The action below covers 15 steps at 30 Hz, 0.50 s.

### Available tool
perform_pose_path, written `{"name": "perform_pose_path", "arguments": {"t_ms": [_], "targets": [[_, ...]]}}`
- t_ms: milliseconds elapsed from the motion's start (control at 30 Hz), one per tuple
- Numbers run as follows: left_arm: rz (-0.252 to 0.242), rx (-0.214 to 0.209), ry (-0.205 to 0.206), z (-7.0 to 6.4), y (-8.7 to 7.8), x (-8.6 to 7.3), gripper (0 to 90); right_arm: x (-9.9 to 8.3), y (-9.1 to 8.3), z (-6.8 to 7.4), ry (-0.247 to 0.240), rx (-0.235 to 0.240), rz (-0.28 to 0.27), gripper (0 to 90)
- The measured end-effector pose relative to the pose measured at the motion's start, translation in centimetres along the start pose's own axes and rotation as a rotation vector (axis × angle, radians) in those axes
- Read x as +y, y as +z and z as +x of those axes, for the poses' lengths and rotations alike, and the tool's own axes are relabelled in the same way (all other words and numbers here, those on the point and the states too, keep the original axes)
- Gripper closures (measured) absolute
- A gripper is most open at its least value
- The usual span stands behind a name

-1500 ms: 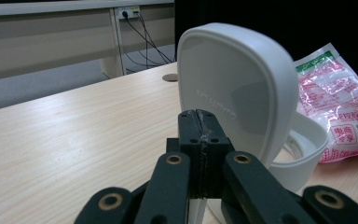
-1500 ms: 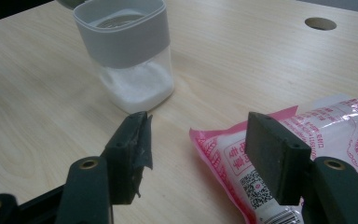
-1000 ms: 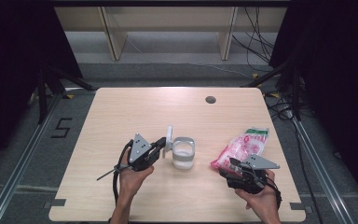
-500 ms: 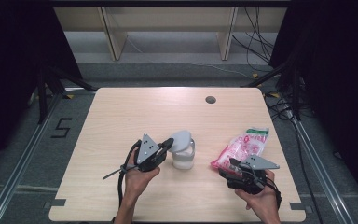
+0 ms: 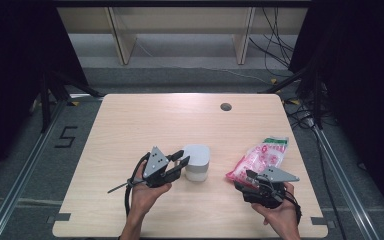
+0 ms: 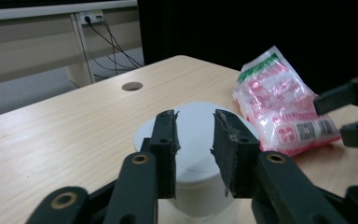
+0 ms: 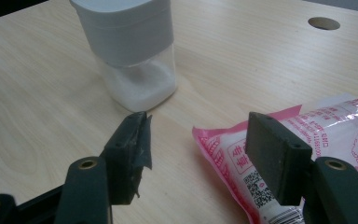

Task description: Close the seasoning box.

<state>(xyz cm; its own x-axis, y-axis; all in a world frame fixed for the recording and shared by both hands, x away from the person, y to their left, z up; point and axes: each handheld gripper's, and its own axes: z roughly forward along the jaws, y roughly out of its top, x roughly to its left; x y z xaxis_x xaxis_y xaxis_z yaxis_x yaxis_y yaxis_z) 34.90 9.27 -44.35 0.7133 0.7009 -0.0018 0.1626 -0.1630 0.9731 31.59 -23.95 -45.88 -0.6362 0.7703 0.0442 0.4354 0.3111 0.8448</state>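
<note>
Left gripper (image 6: 193,140), jaws slightly parted, empty, just left of the white jar (image 5: 196,162). Right gripper (image 7: 198,144), jaws wide, straddles the pink bag (image 5: 259,159) right of the jar.

Lid (image 5: 197,153) on the jar (image 5: 196,169): stood upright 1 s ago, now flat & shut. Your left gripper (image 5: 179,164) let go, jaws parted, pulled back just beside the jar.

Jar (image 5: 197,162) on table (image 5: 145,120), left of bag (image 5: 260,157)
</note>
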Motion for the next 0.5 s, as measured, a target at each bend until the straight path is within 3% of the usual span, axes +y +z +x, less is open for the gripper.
{"name": "perform_pose_path", "arguments": {"t_ms": [67,200,267,500], "targets": [[0.008,-0.012,0.006,-0.2,-0.3,-0.2,61.7,0.0,0.1,0.1,0.017,0.008,0.002,39.9],[0.011,-0.015,0.010,-0.5,-0.7,-0.5,55.2,-0.1,0.1,0.0,-0.004,0.012,0.004,39.4],[-0.003,-0.022,0.003,-0.6,-0.8,-0.7,50.6,-0.1,0.2,0.1,0.002,0.022,-0.006,39.3],[0.027,-0.013,-0.018,-1.0,-1.3,-1.8,39.5,-0.2,0.1,0.4,0.024,0.034,0.011,38.5]]}}
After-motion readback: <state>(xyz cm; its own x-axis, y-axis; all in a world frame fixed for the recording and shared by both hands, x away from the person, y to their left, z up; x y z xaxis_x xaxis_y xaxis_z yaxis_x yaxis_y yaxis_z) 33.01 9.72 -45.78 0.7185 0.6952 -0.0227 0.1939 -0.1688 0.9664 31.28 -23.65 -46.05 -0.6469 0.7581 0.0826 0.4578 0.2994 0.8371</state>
